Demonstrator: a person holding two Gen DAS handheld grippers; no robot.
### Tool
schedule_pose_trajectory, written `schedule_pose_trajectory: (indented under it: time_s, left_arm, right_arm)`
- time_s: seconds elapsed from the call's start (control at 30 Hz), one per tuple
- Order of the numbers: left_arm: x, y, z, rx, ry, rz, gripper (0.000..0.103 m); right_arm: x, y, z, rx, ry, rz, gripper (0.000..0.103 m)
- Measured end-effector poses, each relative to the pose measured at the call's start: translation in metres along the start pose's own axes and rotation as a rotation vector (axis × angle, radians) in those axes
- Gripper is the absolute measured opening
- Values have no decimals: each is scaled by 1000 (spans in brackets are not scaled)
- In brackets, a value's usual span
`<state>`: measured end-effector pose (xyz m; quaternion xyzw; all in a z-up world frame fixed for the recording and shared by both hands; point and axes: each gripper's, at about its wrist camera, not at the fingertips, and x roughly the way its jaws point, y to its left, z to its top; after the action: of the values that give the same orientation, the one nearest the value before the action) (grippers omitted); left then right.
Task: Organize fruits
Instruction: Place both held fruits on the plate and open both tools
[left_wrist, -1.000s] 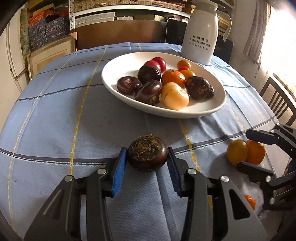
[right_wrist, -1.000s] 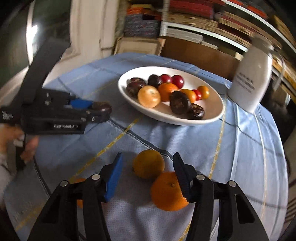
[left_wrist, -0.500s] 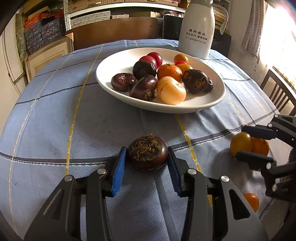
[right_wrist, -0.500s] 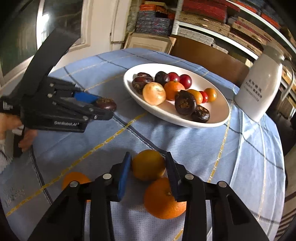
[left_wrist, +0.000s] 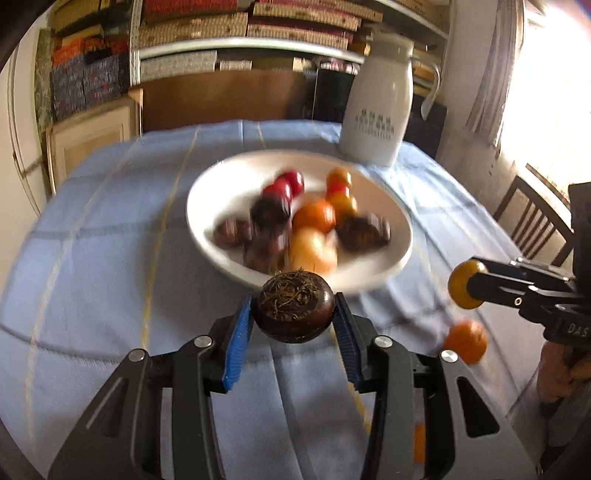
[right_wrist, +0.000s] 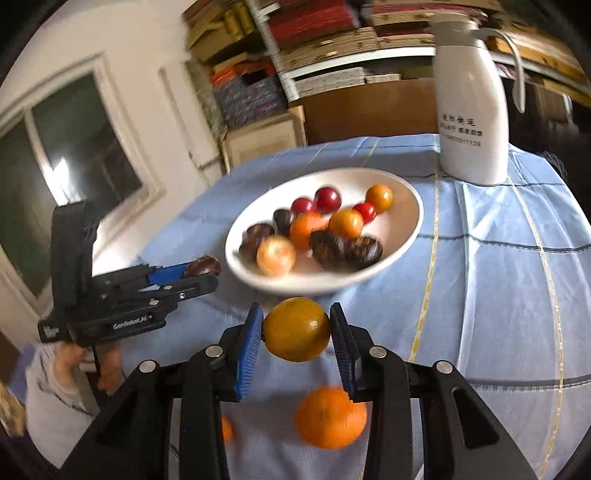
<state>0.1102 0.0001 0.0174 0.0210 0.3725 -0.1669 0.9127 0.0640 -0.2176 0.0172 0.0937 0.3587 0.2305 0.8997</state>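
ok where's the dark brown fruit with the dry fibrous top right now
The dark brown round fruit is clamped between the left gripper's blue-padded fingers, just in front of the white oval bowl's near rim, above the blue tablecloth.

Home dining room: clothed table, chair.

Your left claw carries "GenRobot.AI" in white along its black side, at about nine o'clock in the right wrist view. The white jug at one o'clock bears Chinese characters too blurred to read, with the digits "19850011139" beneath. In the left wrist view, your right claw shows only the letters "DAS" at three o'clock.
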Motion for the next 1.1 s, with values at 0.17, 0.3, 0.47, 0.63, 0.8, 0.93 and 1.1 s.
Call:
schedule_pose_trajectory:
  time_s: [0.17, 0.3, 0.47, 0.63, 0.8, 0.93, 1.1]
  left_arm:
    - [12, 6, 47, -16, -28, 39, 42]
    - [45, 18, 68, -46, -13, 74, 42]
    - [74, 35, 72, -81, 17, 71, 48]
    - [69, 42, 67, -96, 6, 53, 60]
    - [38, 36, 52, -86, -69, 93, 90]
    - [20, 24, 26, -63, -68, 58, 90]
    - [-7, -2, -15, -1, -92, 97, 95]
  right_arm:
    - [19, -9, 47, 90, -19, -36, 38]
    - [48, -22, 69, 148, -18, -94, 38]
    - [73, -51, 71, 238, -37, -120, 56]
    - [62, -69, 67, 307, -73, -69, 60]
    - [42, -65, 57, 295, -115, -73, 69]
    - [28, -68, 37, 319, -121, -79, 73]
    - [7, -82, 12, 401, -126, -64, 82]
